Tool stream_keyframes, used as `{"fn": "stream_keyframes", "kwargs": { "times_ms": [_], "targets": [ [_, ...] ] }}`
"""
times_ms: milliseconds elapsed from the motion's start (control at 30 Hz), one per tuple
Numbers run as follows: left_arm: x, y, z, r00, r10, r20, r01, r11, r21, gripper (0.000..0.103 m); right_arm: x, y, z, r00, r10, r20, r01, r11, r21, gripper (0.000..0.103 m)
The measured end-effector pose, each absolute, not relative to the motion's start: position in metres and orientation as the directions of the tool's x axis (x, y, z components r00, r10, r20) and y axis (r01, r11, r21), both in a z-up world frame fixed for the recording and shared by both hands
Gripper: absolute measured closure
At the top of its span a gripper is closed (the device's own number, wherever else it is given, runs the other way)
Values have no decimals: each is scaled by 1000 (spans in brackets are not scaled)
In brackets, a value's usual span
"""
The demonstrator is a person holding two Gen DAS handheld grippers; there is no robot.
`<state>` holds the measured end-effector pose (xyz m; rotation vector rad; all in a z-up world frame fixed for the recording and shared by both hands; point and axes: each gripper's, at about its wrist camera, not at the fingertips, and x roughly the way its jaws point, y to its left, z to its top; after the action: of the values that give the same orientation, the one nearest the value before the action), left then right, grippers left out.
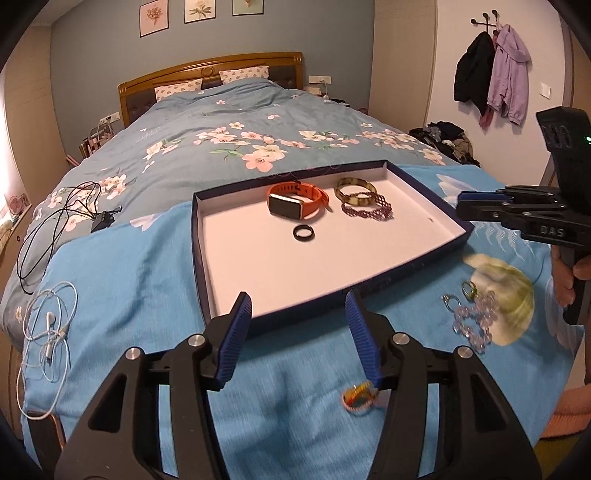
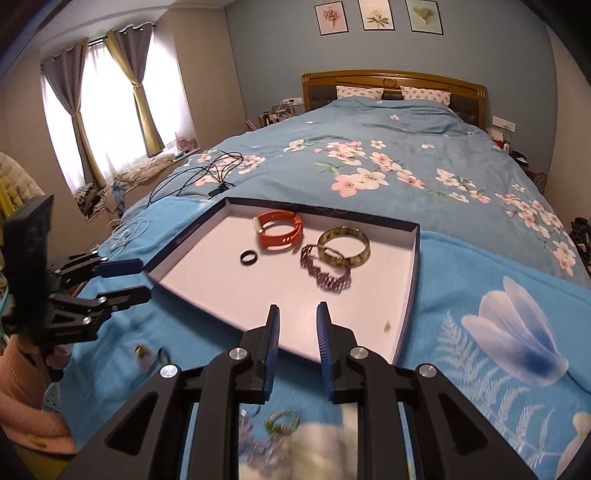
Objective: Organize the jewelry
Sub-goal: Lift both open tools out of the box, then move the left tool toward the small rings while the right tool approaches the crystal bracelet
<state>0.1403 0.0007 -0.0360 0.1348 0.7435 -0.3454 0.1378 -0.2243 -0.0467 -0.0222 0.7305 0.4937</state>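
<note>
Jewelry lies on both sides of two empty, open grippers held over a blue blanket [image 1: 122,266]. Ahead of the left gripper [image 1: 299,314], a shallow tray [image 1: 417,188] holds an orange watch [image 1: 295,201], a black ring [image 1: 304,232], a mottled bangle [image 1: 356,192] and a purple bracelet [image 1: 367,212]. A clear bead bracelet [image 1: 472,321] and two small rings [image 1: 460,293] lie to its right outside the tray, below the right gripper [image 2: 297,317], whose fingers are narrowly parted over the tray's near edge.

A bed [image 2: 388,147] with a wooden headboard [image 2: 395,79] stands against a blue wall [image 2: 273,48]. 3 pictures [image 2: 376,14] hang above. Daylight fills the curtained window [image 2: 107,110].
</note>
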Motion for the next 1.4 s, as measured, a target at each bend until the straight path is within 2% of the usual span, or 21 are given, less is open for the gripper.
{"fn": "stream_keyframes", "kwargs": {
  "times_ms": [267,400,633,967,1167,1267,1400],
  "targets": [
    [123,2,-45,667,-276,-692,364,931,-21,49,106,-229,-61,597,432,-676,-441,881,174,84],
    [114,1,-46,663,-280,-694,379,925,-12,46,94,-234,-72,577,426,-697,-420,887,194,72],
    [95,3,-53,644,-286,-710,409,913,4,46,79,-238,-84,556,440,-705,-409,883,228,68],
    [78,-16,-63,599,-324,-732,488,873,13,47,76,-227,-98,526,455,-718,-405,877,259,68],
    [72,-20,-63,572,-380,-727,529,848,-26,55,76,-227,-98,531,460,-712,-398,877,270,68],
    [69,-21,-62,547,-431,-718,566,822,-62,55,75,-228,-99,530,462,-711,-398,876,273,68],
    [74,-23,-70,530,-428,-732,567,821,-69,55,74,-228,-100,528,465,-711,-397,875,277,68]
  ]
}}
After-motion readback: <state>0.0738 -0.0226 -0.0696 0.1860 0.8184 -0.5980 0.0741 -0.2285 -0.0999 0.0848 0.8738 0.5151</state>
